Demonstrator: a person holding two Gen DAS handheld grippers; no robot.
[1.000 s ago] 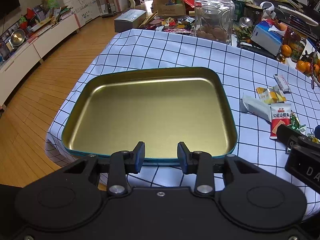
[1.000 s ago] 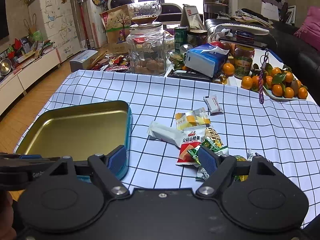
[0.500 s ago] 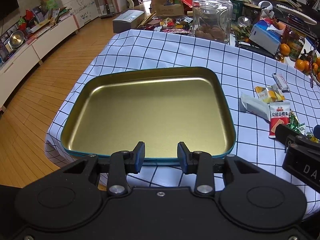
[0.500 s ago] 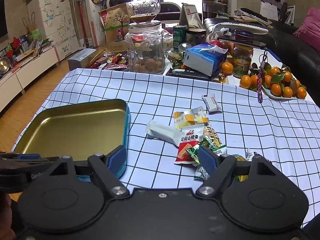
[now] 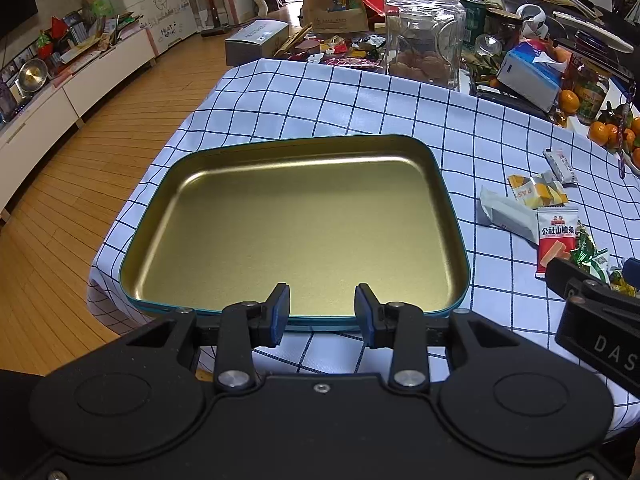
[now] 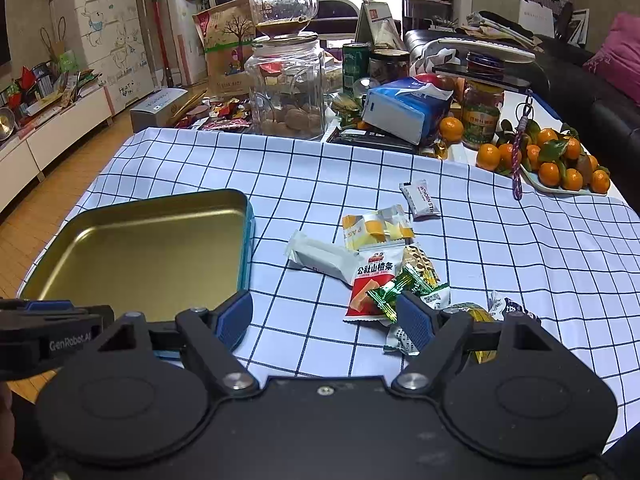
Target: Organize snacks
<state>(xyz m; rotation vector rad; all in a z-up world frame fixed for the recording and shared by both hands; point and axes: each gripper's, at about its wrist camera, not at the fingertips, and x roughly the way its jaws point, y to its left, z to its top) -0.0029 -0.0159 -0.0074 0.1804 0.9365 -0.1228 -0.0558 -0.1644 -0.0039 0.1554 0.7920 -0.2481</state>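
Observation:
A shallow gold tin tray with a teal rim lies on the checked tablecloth, with nothing in it; the right wrist view shows the tray at left. My left gripper hovers at its near edge, open, nothing between the pads. Right of the tray lies a heap of wrapped snacks: a white bar, a yellow-and-white packet, a red-and-white packet, green wrappers and a small white sachet. My right gripper is open wide above the cloth just before the heap.
Behind the cloth stand a glass jar with a bowl on top, a tissue pack, cans, jars and a plate of oranges. The table's left edge drops to a wood floor. A dark sofa is at right.

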